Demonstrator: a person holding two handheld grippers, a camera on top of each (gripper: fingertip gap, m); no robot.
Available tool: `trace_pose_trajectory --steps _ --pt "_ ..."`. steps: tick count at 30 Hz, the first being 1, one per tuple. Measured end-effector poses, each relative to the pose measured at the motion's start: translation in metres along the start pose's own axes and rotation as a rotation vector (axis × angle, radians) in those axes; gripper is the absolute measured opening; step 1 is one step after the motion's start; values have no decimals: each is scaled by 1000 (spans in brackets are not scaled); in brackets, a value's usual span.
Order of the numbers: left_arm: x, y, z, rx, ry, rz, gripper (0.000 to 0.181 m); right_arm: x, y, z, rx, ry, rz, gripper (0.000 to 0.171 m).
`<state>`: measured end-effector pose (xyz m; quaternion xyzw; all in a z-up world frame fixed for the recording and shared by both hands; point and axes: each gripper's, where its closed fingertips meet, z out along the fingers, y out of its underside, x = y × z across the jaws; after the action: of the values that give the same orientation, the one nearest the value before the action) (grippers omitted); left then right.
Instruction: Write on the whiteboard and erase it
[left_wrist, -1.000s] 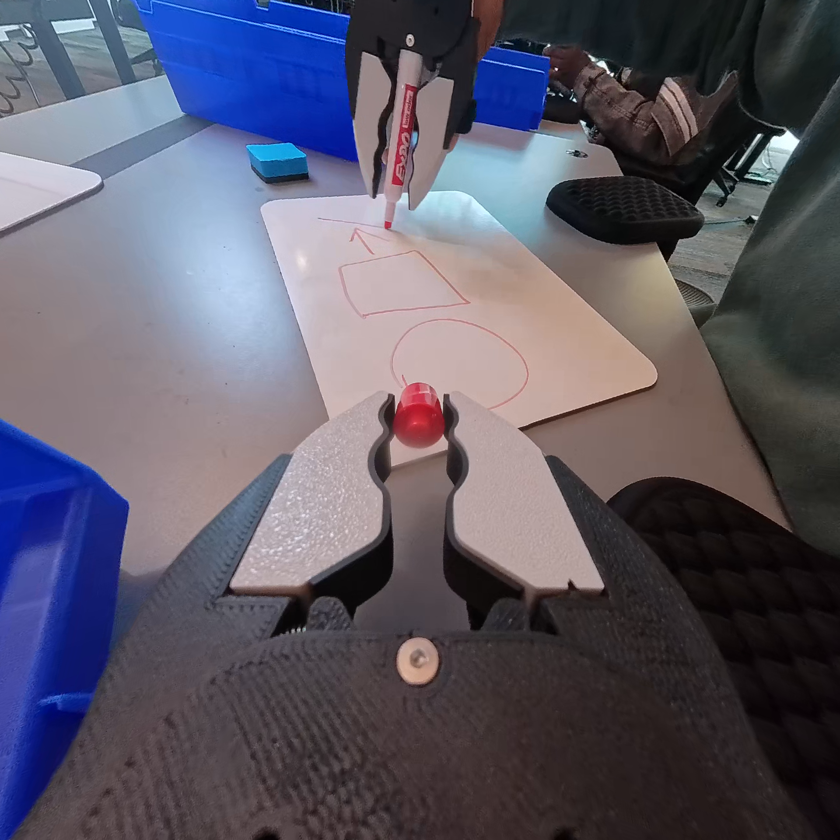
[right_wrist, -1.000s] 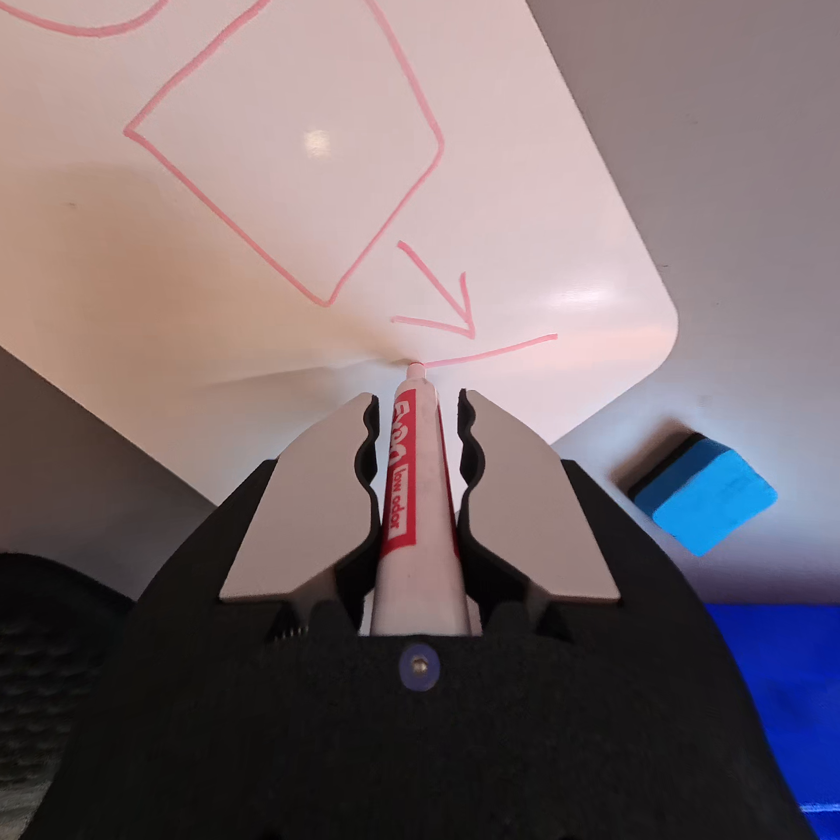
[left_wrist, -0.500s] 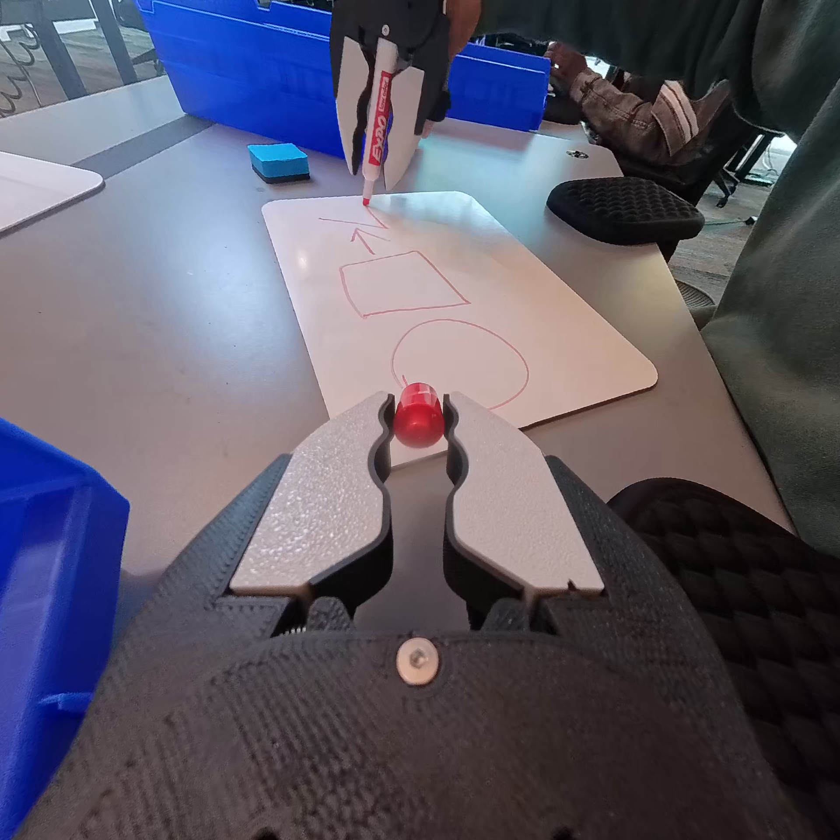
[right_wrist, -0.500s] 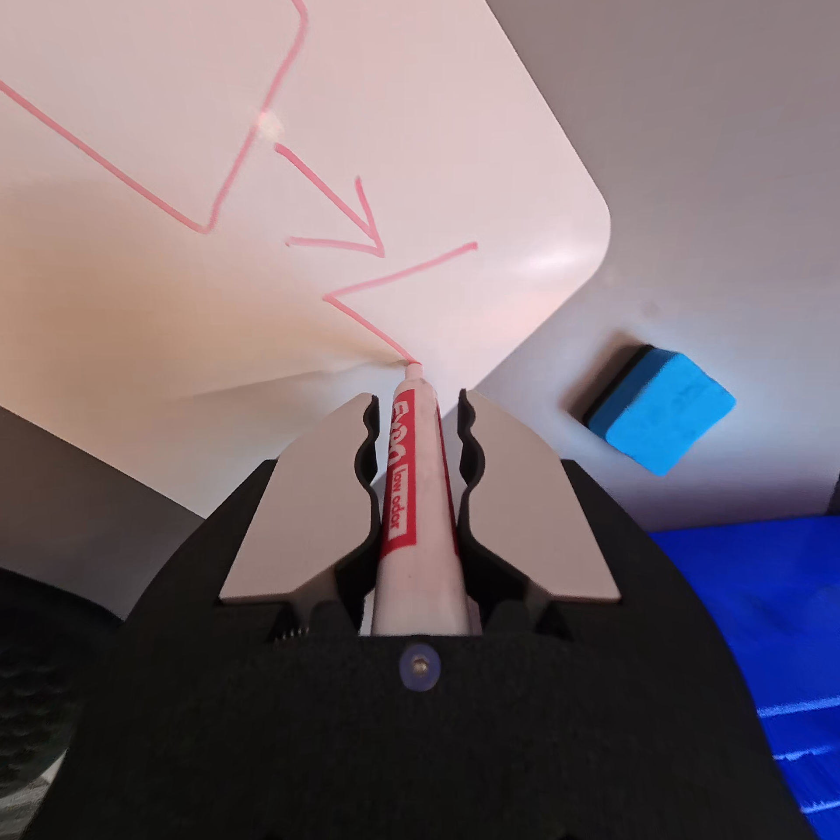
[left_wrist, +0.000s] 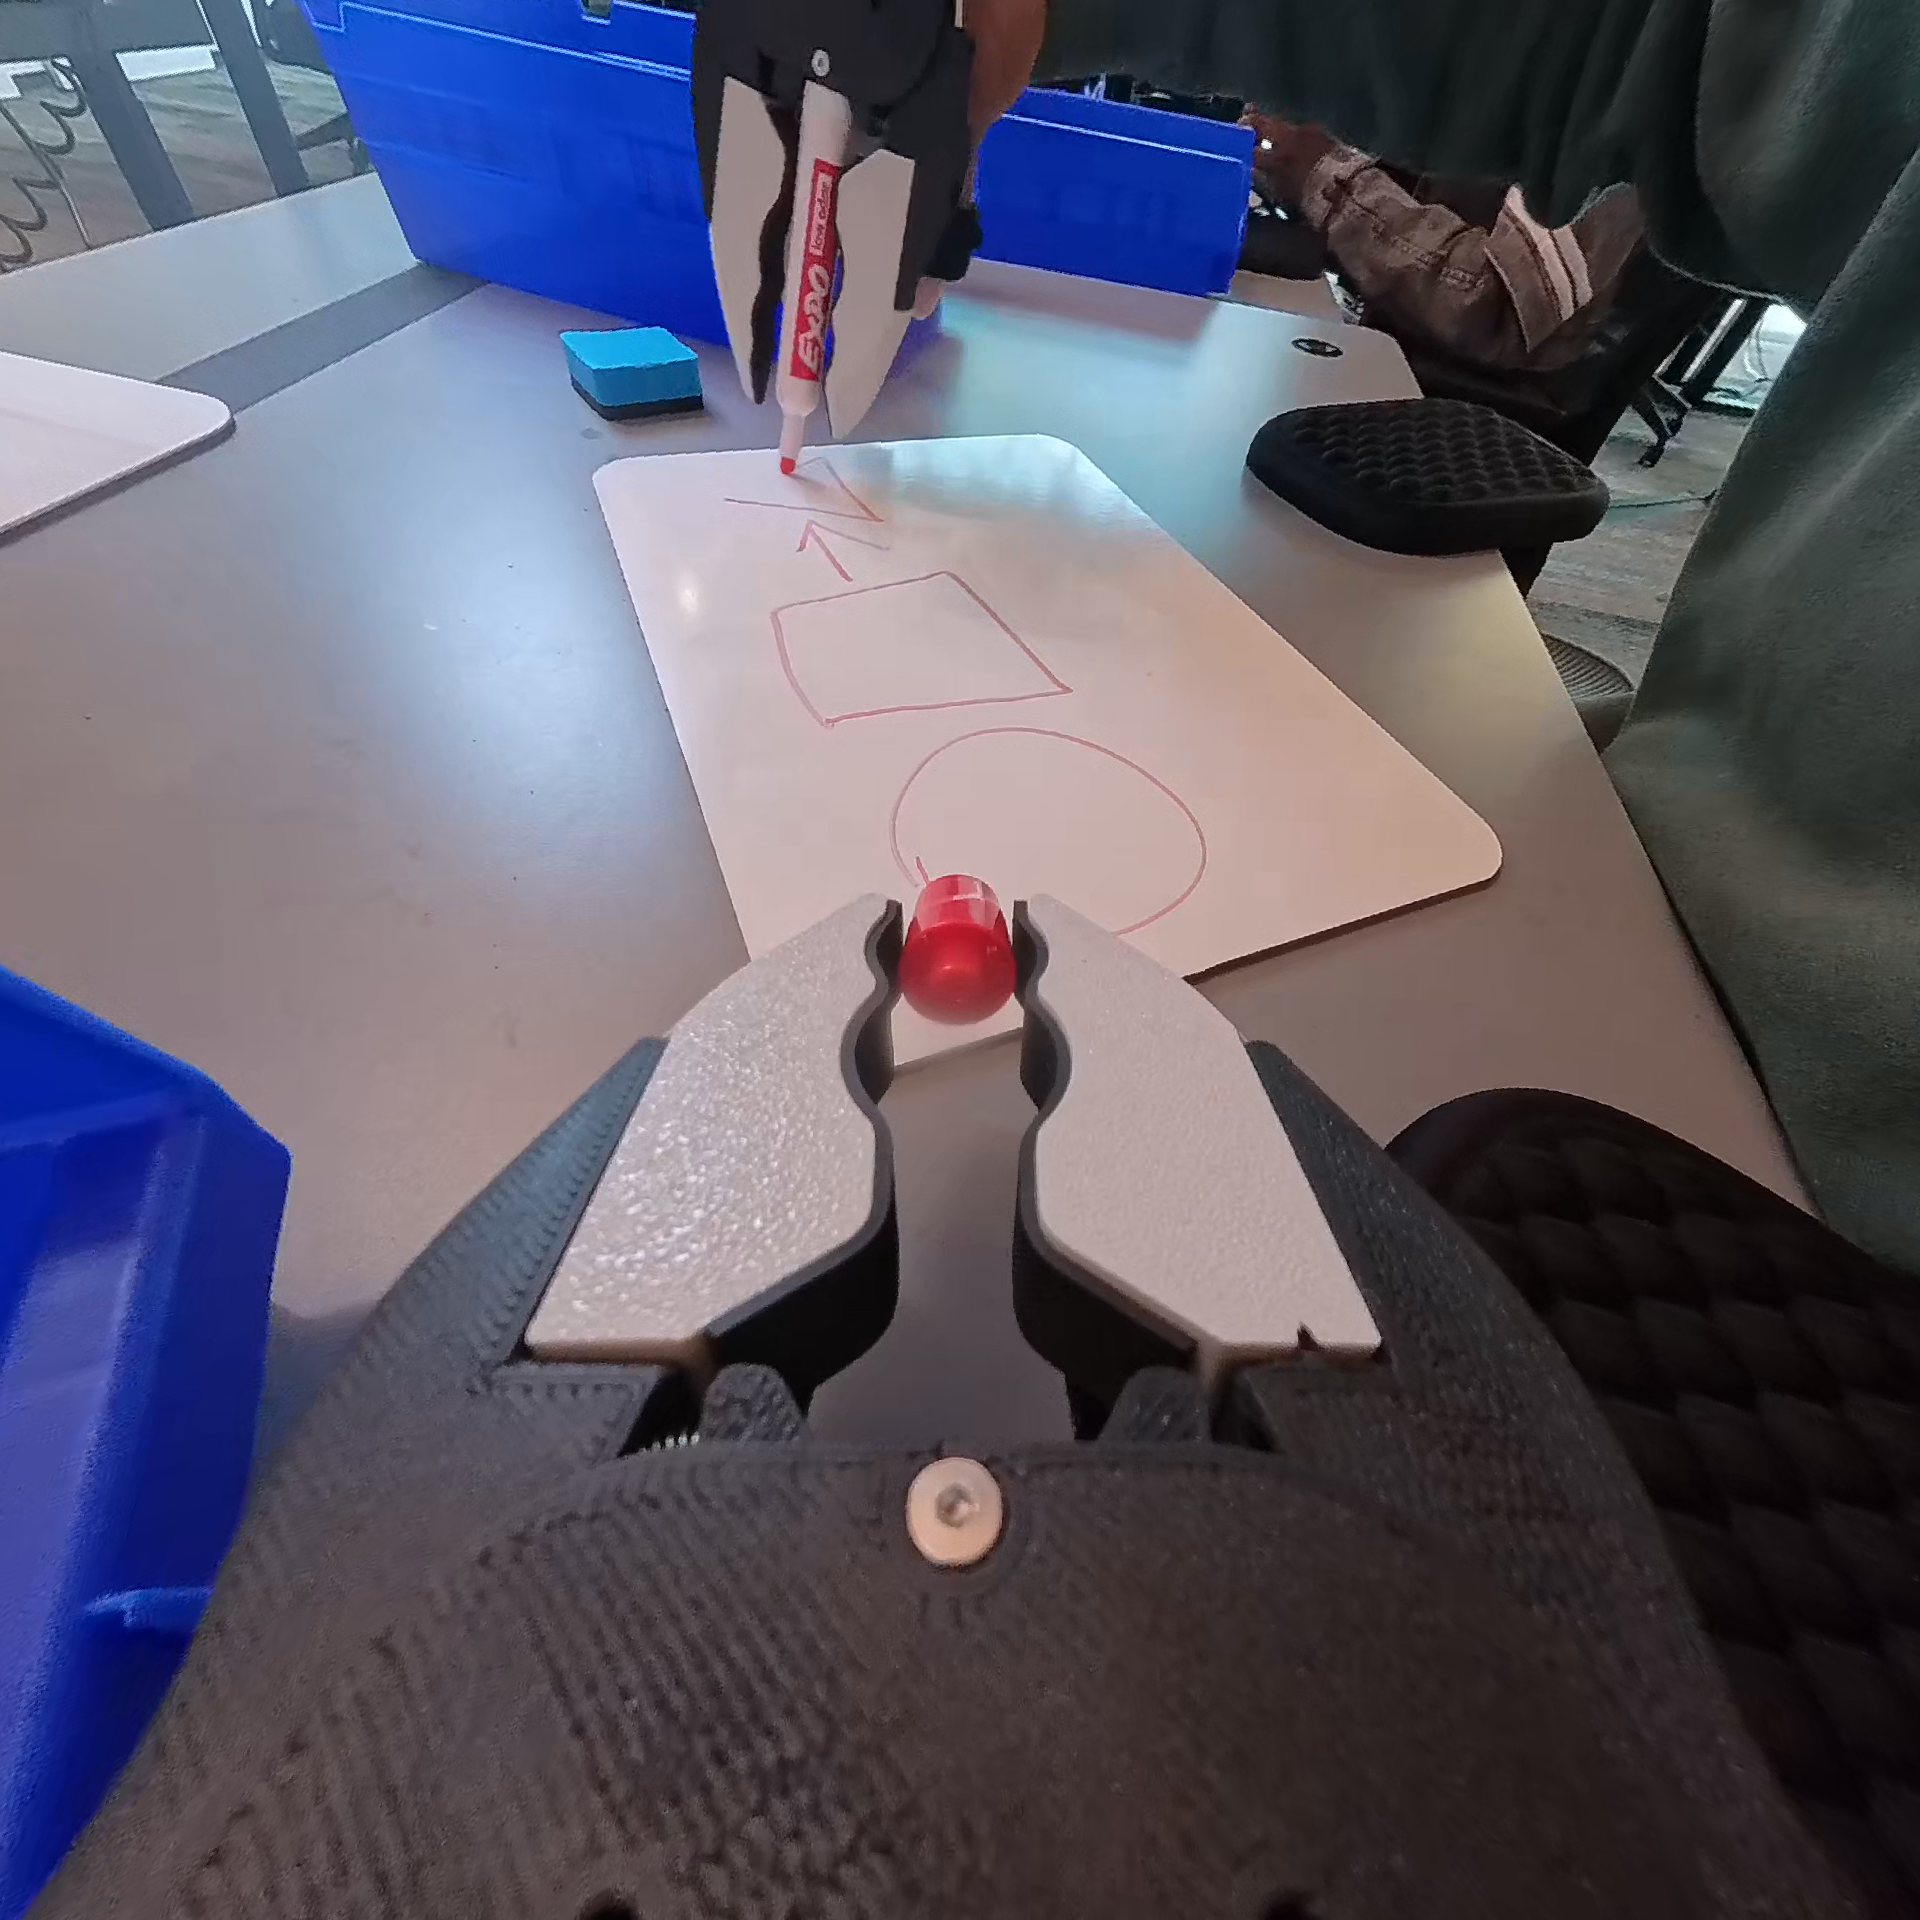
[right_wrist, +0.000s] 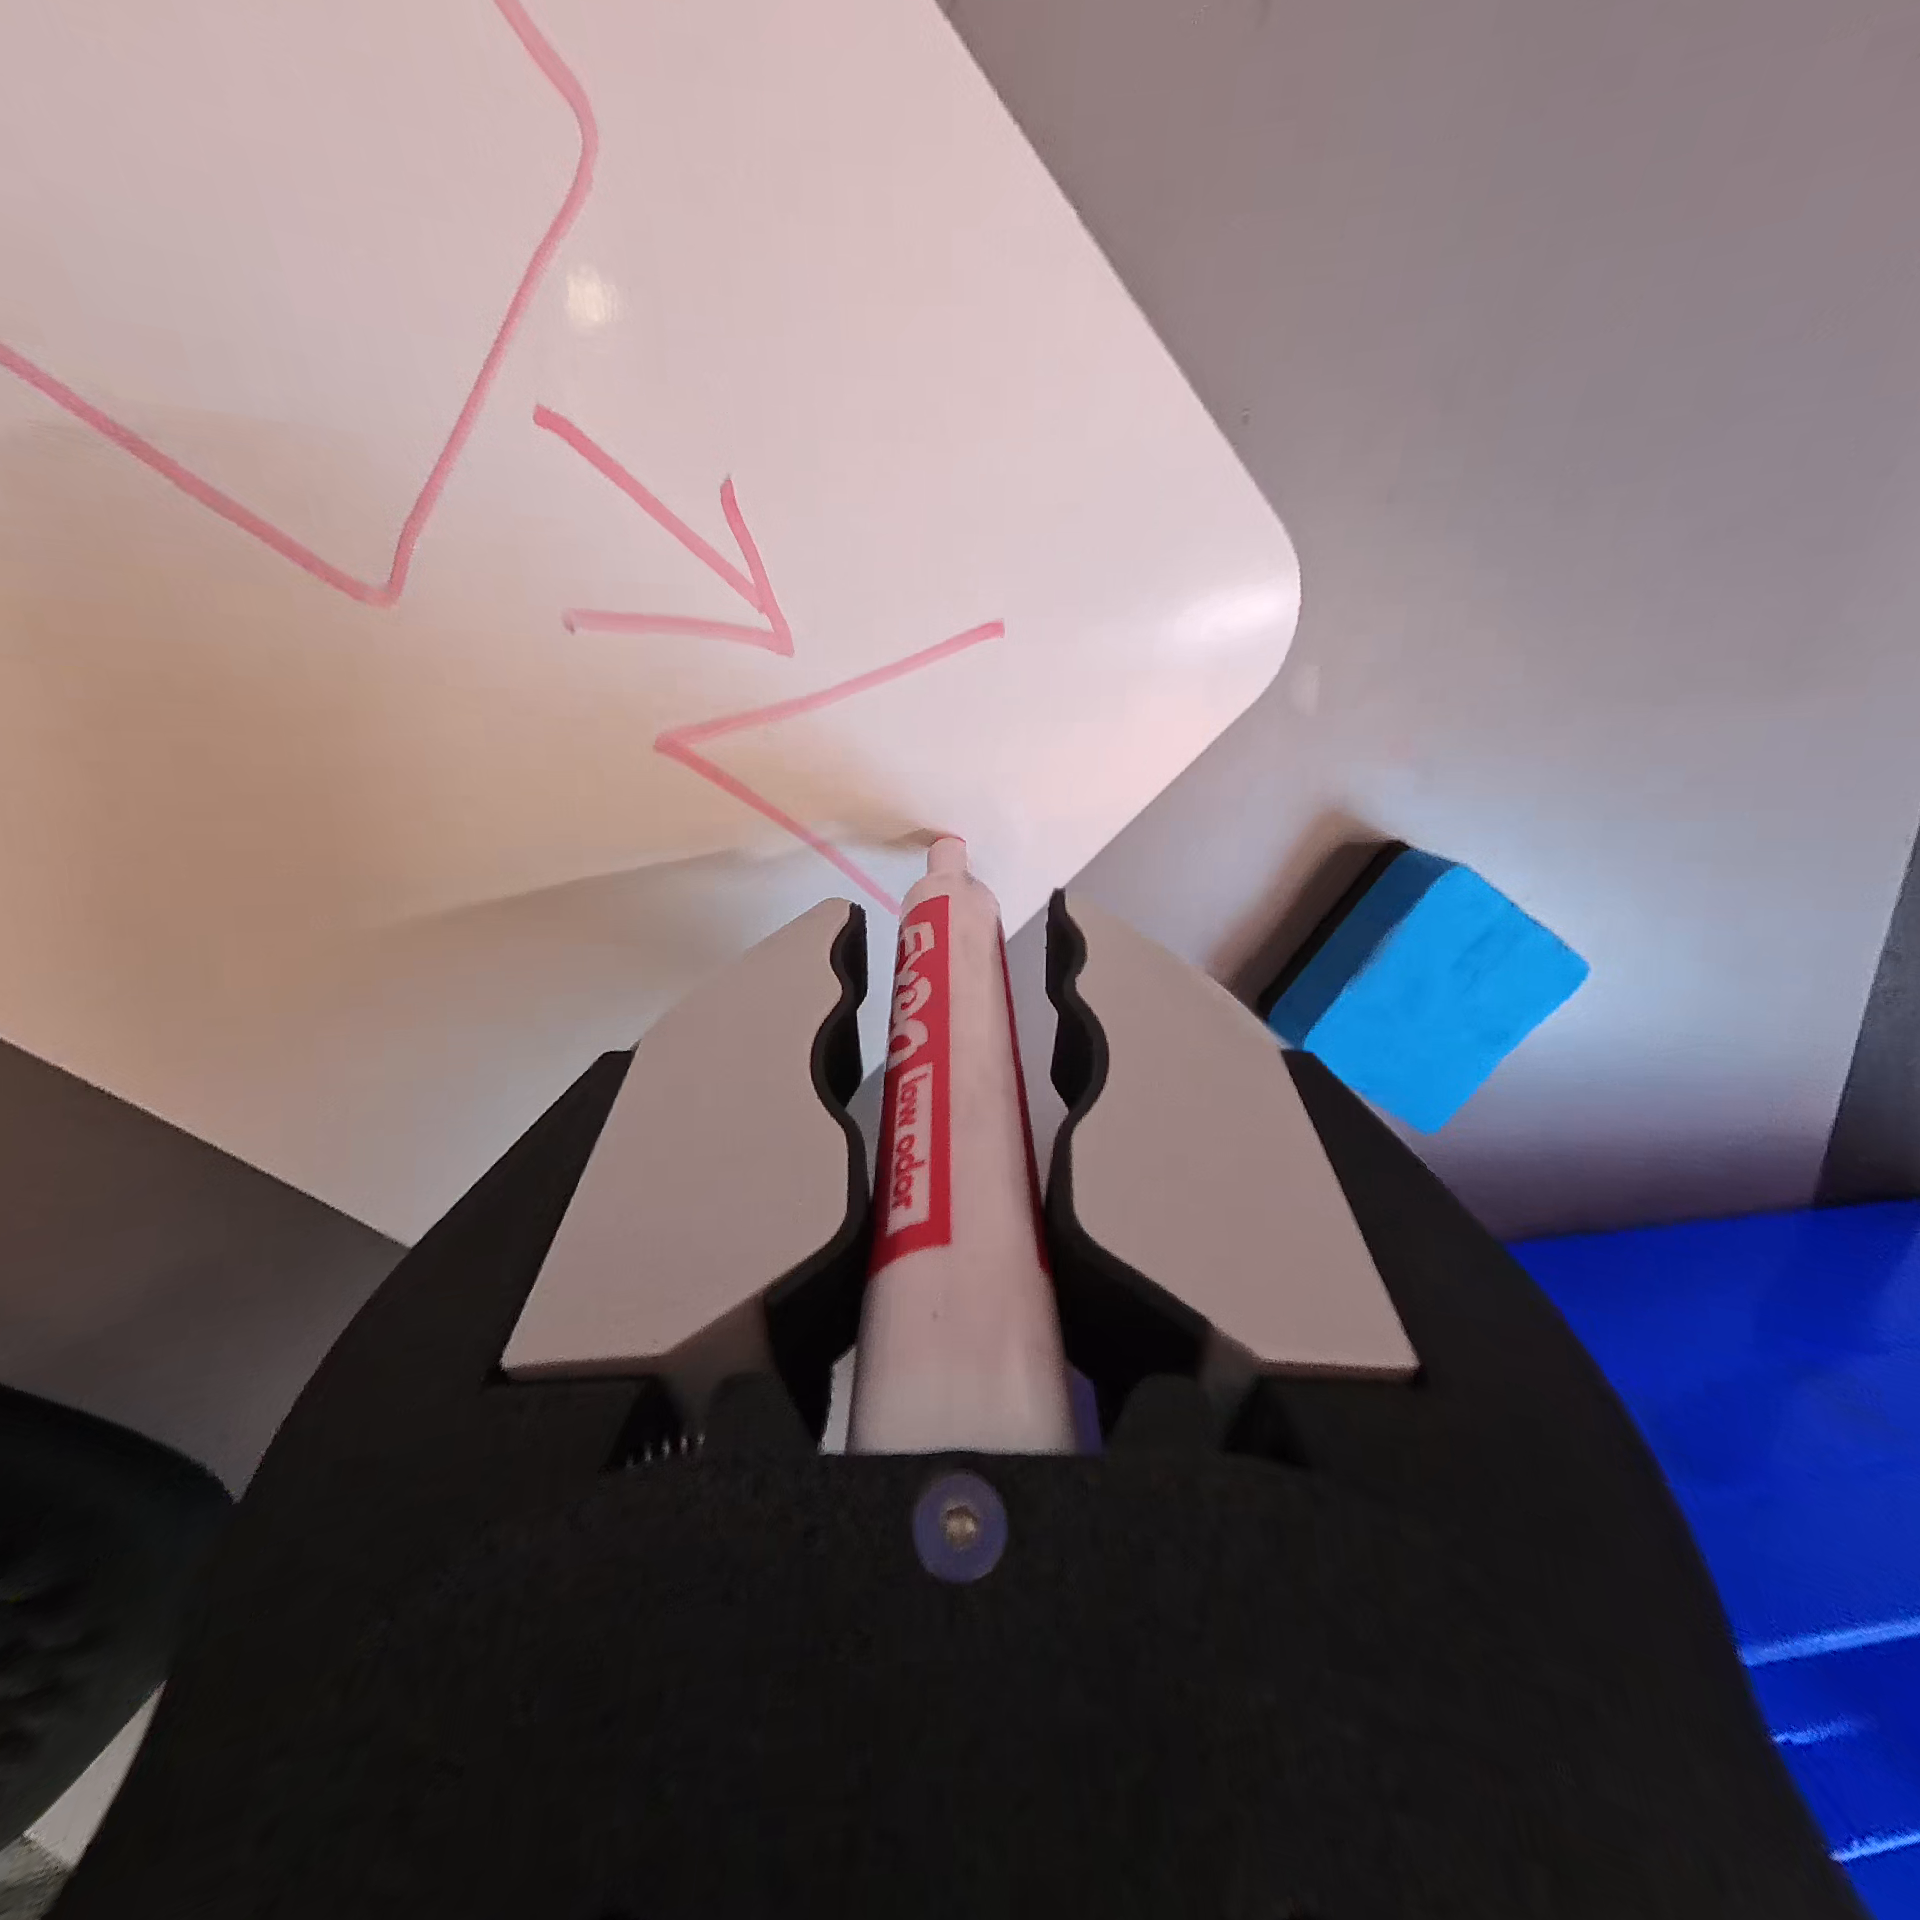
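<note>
Gripping labelled red marker (right_wrist: 961, 1091), right tongs (right_wrist: 954, 914) touch tip to whiteboard (left_wrist: 1195, 644); left tongs (left_wrist: 954, 920) clamp red cap (left_wrist: 954, 961).

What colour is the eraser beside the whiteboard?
Bright blue with a black base: the eraser shows best in the left wrist view.

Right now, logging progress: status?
Right claw shut on marker, tip on whiteboard. Left claw shut on red cap. Eraser clear, untouched.
</note>
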<state>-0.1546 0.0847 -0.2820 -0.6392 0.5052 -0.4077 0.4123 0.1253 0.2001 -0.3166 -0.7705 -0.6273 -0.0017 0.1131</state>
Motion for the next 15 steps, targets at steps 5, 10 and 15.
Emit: trace_pose_trajectory --steps 5,10,15 --pt "1 0 1 -2 3 3 20 5 -19 4 20 -2 -25 34" --pt "2 0 1 0 9 1 20 8 -34 8 37 -2 -44 34" --pt "2 0 1 2 8 0 20 8 -36 5 53 -2 -42 34"
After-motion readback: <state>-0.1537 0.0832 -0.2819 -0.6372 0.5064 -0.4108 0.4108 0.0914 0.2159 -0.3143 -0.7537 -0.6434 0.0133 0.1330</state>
